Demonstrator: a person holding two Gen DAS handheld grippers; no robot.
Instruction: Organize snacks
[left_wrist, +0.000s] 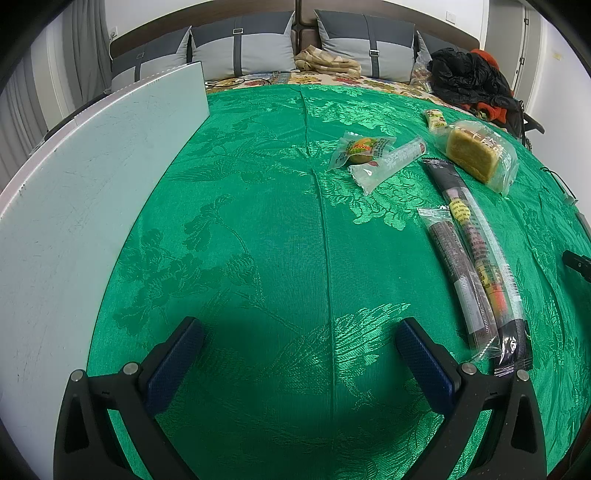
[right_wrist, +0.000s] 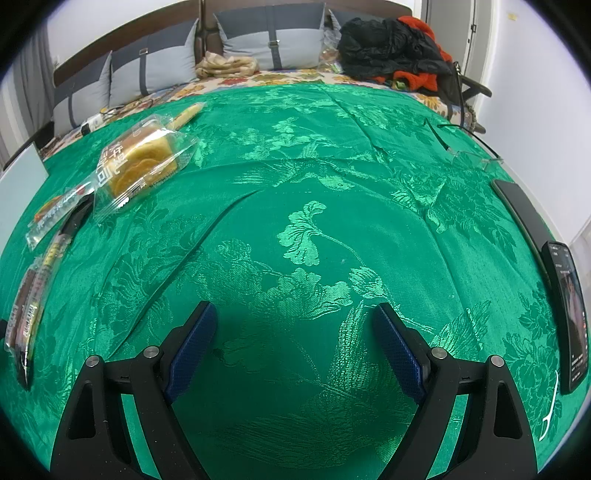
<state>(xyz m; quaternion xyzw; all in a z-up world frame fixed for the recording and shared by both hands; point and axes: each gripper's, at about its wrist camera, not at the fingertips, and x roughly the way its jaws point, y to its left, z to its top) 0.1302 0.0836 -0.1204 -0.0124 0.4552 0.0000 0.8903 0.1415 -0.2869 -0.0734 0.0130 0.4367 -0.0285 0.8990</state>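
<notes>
Left tool (left_wrist: 299, 339): mine, spread wide, empty, above the green cloth (left_wrist: 258, 240).
Right tool (right_wrist: 295, 325): mine, spread wide, empty.
Long snack sticks (left_wrist: 476, 266): two side by side, touching, right of my left tool, long axes running away from me.
Cake packet (left_wrist: 476, 151): beyond the sticks, set diagonally.
White board (left_wrist: 74, 192): left edge.

Left claw (left_wrist: 299, 332), right claw (right_wrist: 295, 317) agape, empty.

- Pretty clearly a bedroom at home: a bed with a dark headboard (left_wrist: 155, 35) and grey pillows (left_wrist: 242, 46).
- Shiny green floral bedspread (left_wrist: 258, 221) laid over it.
- Pile of black and orange clothes (right_wrist: 399, 51) dumped near the pillows.
- Curtains (left_wrist: 79, 48) on the side.
</notes>
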